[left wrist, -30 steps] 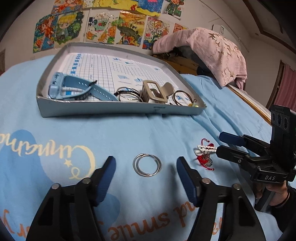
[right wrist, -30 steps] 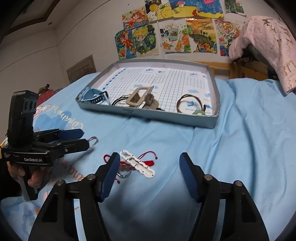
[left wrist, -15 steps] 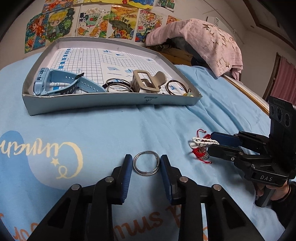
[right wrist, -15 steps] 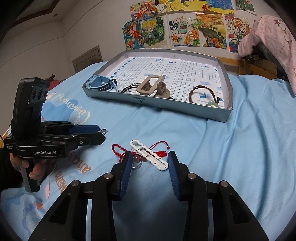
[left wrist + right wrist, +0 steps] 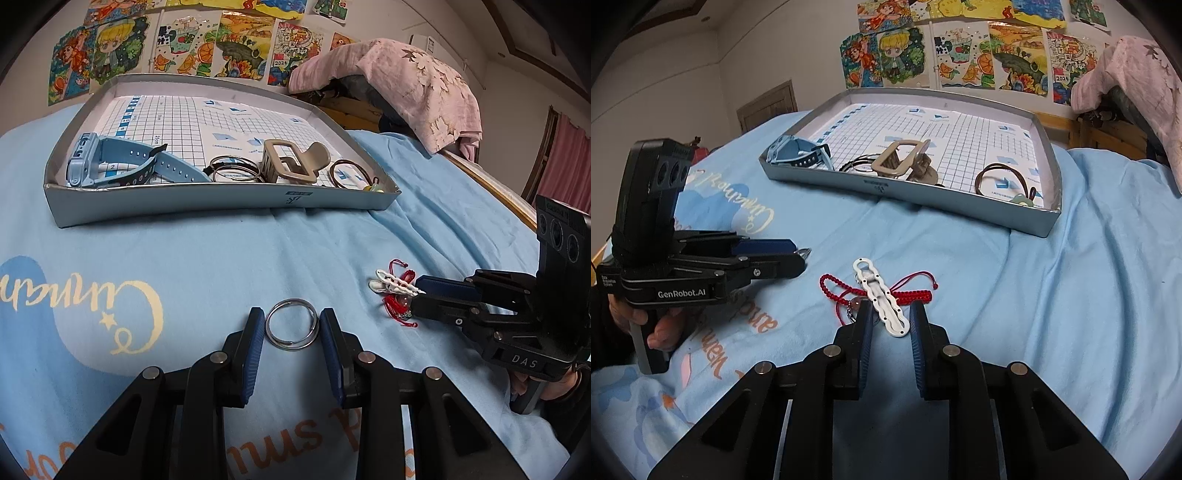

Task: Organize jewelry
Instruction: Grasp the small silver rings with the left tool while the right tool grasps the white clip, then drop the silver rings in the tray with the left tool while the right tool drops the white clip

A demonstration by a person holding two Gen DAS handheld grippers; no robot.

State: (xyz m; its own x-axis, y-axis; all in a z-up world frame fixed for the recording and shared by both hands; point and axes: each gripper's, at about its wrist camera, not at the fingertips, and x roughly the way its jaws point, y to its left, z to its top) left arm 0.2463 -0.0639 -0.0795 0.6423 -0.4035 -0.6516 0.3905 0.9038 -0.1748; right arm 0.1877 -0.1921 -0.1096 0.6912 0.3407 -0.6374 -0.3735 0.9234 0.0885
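The tray (image 5: 207, 206) lies well beyond both jaws. The right gripper (image 5: 890, 325) is closing narrowly around the white clip (image 5: 882, 301), whose long axis points ahead, slightly left. The left gripper (image 5: 291, 332) clamps the flat metal ring (image 5: 291, 324).

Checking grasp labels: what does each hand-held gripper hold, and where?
Left hand-held gripper: metal ring, pinched across its sides. Right hand-held gripper, closing: white clip, its near end between the jaws.

Left wrist view rides low over the bed (image 5: 221, 251), facing twelve o'clock toward the tray (image 5: 221, 201), right claw (image 5: 415, 297) at three o'clock, right wrist view equally close, left claw (image 5: 803, 254) at nine o'clock, both share tray (image 5: 960, 206) and posters (image 5: 960, 44)
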